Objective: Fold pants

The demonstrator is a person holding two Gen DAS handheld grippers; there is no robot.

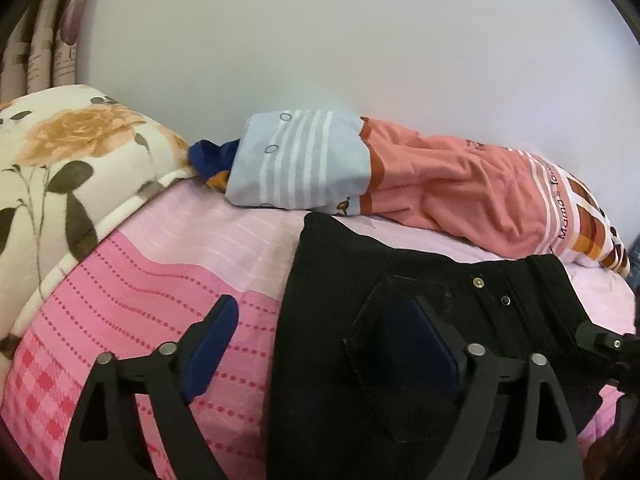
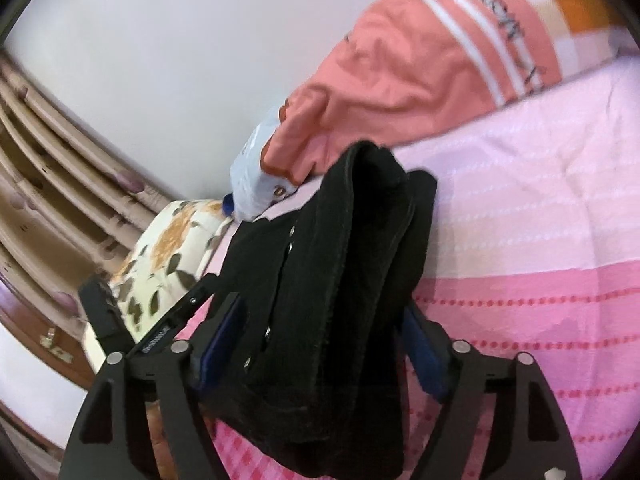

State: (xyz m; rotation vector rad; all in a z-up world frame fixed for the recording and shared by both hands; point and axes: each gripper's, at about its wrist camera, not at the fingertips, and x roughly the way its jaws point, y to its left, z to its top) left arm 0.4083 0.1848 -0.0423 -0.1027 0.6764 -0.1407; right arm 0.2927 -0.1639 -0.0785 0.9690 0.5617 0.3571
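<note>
Black pants (image 1: 340, 264) lie folded on the pink bed sheet (image 1: 160, 280), with a back pocket and metal rivets facing up. My left gripper (image 1: 322, 340) is open: one blue pad hangs over the sheet, the other over the pocket, and the pants' left edge lies between them. In the right wrist view the pants (image 2: 340, 260) form a thick folded bundle between the fingers of my right gripper (image 2: 322, 340). That gripper stands open, its blue pads on either side of the cloth without squeezing it.
A salmon-orange quilt roll (image 1: 460, 184) and a light blue striped bundle (image 1: 304, 164) lie along the white wall behind the pants. A floral cushion (image 1: 60, 160) sits at the left, with curtains (image 1: 40, 40) beyond it. Pink sheet spreads right of the pants (image 2: 520, 220).
</note>
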